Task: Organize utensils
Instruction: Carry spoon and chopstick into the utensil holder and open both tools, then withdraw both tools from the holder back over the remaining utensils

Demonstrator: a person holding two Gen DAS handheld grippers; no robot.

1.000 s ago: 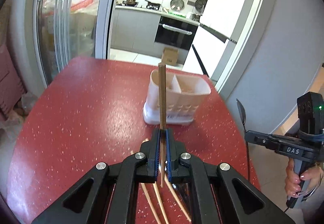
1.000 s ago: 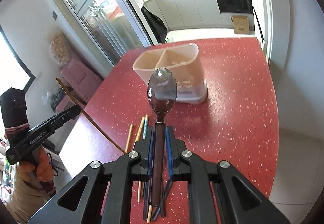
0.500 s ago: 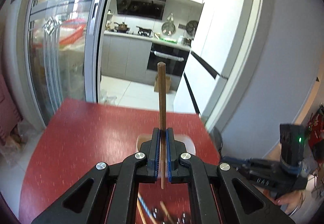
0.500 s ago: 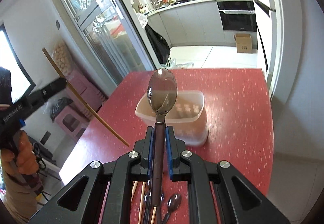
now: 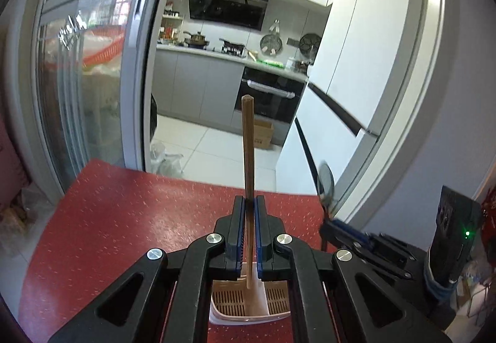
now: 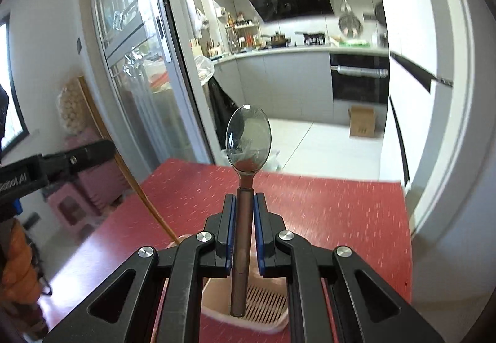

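So both grippers are loaded up right now. In the left wrist view the left gripper (image 5: 248,212) sits bottom centre of the frame, its jaws pinching a wooden chopstick (image 5: 248,163) that stands pretty much straight up, top end reaching the middle of the frame in front of the oven (image 5: 269,98) in the background. The chopstick's lower end pokes down below the jaws and hangs over the utensil holder (image 5: 245,315), a pale plastic caddy with slotted floors and a divider, seen at the bottom centre on the red speckled table (image 5: 124,219); I can't tell whether the tip touches anything inside. Over at the right edge of that same view you can see the right gripper (image 5: 338,225) with its spoon's bowl sticking up. In the right wrist view the right gripper (image 6: 245,209) is bottom centre too, jaws clamped on the brown handle of a spoon (image 6: 248,141), shiny bowl up and facing the camera around mid-frame. The handle's bottom end hangs over the holder's slotted compartment at the bottom of the frame, looks like just above the grille. At the left of that view the left gripper (image 6: 93,153) holds its chopstick slanting down toward the holder's left rim.
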